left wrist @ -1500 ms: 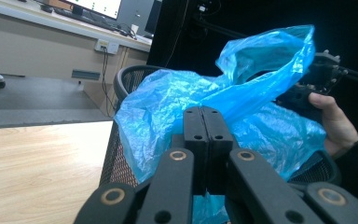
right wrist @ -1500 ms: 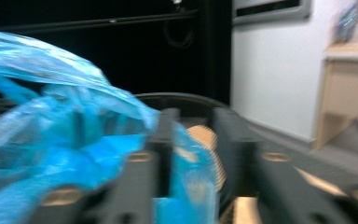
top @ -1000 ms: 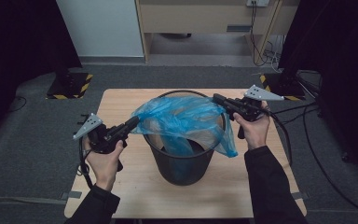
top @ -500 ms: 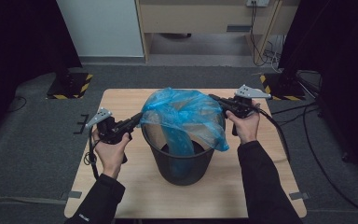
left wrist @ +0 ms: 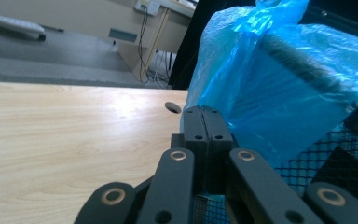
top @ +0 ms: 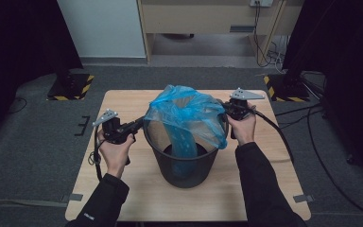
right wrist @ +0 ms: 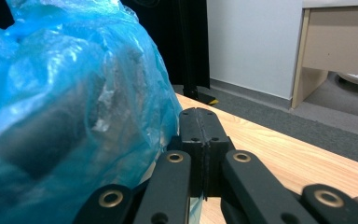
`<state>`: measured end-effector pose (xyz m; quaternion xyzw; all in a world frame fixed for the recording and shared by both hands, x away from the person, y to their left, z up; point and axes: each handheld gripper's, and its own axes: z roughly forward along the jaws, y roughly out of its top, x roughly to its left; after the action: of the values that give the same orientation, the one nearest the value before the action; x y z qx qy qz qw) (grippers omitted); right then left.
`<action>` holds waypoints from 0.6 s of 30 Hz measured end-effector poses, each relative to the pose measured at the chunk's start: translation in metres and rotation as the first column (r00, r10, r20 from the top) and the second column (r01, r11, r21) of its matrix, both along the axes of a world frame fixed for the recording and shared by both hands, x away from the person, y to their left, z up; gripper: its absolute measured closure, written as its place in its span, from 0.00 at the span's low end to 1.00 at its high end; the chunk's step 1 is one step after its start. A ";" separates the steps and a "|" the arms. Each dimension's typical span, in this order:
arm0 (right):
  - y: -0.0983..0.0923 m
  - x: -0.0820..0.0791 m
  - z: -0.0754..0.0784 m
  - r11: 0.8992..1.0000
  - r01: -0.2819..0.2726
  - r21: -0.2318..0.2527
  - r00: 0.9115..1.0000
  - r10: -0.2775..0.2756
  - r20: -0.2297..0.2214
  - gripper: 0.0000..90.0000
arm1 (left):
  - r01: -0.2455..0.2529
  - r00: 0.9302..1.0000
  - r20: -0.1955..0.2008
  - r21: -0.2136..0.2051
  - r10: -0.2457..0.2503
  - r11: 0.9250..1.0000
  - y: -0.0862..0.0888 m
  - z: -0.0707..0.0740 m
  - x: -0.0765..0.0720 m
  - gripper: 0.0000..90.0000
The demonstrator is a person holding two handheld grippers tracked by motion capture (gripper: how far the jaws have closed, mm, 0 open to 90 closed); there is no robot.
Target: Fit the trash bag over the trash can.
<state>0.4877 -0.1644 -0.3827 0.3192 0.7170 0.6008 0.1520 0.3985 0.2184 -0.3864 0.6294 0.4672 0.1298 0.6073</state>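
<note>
The blue bag (top: 189, 116) drapes over the mesh bin (top: 184, 161), stretched between the left gripper (top: 139, 124) and right gripper (top: 225, 111), each clamped tight on an edge.

Light wooden table (top: 123, 187) on grey carpet (top: 28, 156), with a white panel (top: 99, 28) and a beige desk (top: 208, 16) beyond, cables (top: 264, 42) hanging beside the desk, and yellow-and-black striped bases (top: 73, 87) off both far corners of the table.
</note>
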 end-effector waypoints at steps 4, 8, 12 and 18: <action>0.004 0.002 -0.004 1.000 0.000 0.000 1.000 0.000 -0.006 1.00 | -0.015 1.000 -0.018 0.031 0.015 0.999 -0.004 -0.002 0.005 1.00; 0.005 0.004 -0.008 1.000 0.002 -0.013 1.000 -0.002 -0.020 1.00 | -0.016 0.999 -0.043 0.082 0.020 0.997 -0.006 -0.005 0.006 1.00; -0.001 0.002 -0.010 0.999 0.003 -0.044 1.000 -0.004 -0.024 1.00 | -0.017 0.998 -0.065 0.092 0.023 0.996 0.000 -0.007 0.001 1.00; -0.012 -0.002 -0.008 0.997 0.020 -0.073 0.999 -0.022 -0.029 0.95 | -0.026 0.999 -0.030 0.015 0.027 1.000 0.016 -0.008 -0.010 0.87</action>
<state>0.4856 -0.1764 -0.3905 0.3297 0.7373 0.5678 0.1592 0.3884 0.2341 -0.3948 0.6295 0.4835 0.1320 0.5937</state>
